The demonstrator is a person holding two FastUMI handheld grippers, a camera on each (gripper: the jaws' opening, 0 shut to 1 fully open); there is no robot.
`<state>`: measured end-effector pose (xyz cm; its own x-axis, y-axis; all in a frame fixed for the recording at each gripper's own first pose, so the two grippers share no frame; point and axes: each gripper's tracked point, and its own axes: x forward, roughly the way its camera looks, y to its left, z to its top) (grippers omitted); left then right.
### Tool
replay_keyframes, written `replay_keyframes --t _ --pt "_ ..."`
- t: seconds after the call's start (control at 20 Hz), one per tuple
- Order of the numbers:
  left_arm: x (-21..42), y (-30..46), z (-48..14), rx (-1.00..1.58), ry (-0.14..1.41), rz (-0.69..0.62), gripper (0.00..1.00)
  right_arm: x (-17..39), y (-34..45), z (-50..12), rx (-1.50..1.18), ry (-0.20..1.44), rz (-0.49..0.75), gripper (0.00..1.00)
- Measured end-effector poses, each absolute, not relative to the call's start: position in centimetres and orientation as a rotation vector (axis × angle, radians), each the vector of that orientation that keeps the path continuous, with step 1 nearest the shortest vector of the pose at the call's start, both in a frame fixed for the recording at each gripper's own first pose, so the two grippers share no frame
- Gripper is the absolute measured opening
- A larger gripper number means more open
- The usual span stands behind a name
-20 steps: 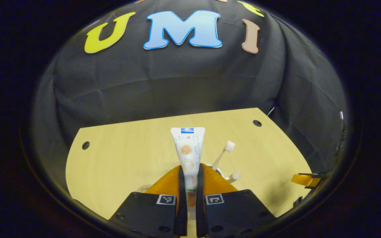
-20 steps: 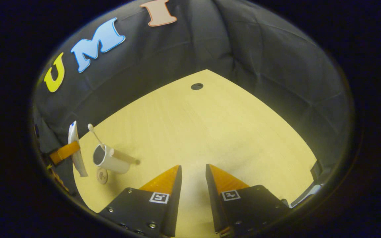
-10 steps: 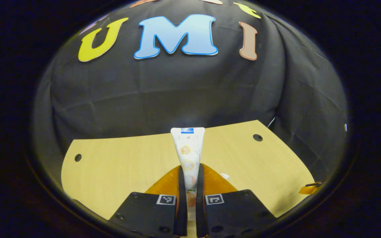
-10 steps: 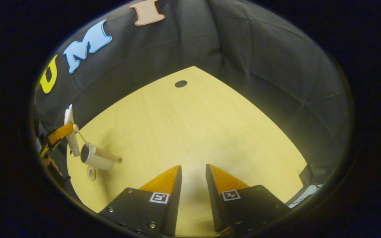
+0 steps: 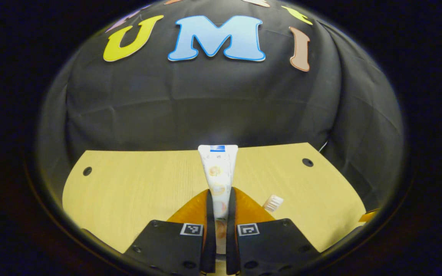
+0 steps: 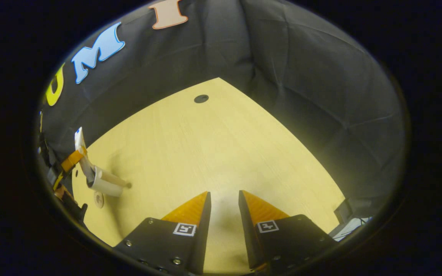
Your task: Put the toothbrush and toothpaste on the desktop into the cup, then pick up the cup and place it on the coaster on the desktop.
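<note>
Toothpaste tube is clamped upright between the two fingers of the left gripper, crimped end uppermost, its lower part hidden between the fingers; in the right gripper view the same tube stands over the mouth of the pale cup at the far left of the wooden desktop, its lower end at the rim or just inside, though it is too small to tell how deep; the toothbrush head pokes up just right of the left gripper's fingers, so the brush looks already in the cup.

Likely trouble: letting go while the tube is off-centre could drop it onto the rim and out to the desktop; pressing down at an angle could tip the light cup or knock the brush out, since nothing steadies the cup.

A small round coaster lies on the desktop just beside the cup, nearer the camera; the cup is not on it.

Left gripper points steeply down over the cup, fingers nearly closed on the tube; right gripper hangs well apart over bare desktop, tilted downward, fingers parted with nothing between them.
</note>
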<state>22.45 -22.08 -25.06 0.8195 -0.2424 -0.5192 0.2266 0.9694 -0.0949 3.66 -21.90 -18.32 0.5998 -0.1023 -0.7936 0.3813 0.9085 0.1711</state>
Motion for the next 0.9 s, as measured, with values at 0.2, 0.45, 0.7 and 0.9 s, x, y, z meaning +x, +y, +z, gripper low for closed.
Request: replay_keyframes --t 0.2,0.45,0.7,0.9 --pt "21.2 -22.4 -25.5 -0.002 0.509 -0.253 0.27 3.7 -22.0 -18.4 0.343 0.892 -0.284 0.42" --pt "19.3 -21.4 -26.8 -0.029 0.549 -0.246 0.72 4.4 -20.8 -18.7 0.339 0.902 -0.256 0.43" --pt "17.7 -20.0 -26.7 -0.072 0.565 -0.23 0.96 4.7 -19.0 -18.5 0.328 0.897 -0.199 0.42" --pt "15.6 -19.0 -25.8 -0.081 0.559 -0.229 0.96 5.6 -17.3 -17.8 0.301 0.892 -0.122 0.43"
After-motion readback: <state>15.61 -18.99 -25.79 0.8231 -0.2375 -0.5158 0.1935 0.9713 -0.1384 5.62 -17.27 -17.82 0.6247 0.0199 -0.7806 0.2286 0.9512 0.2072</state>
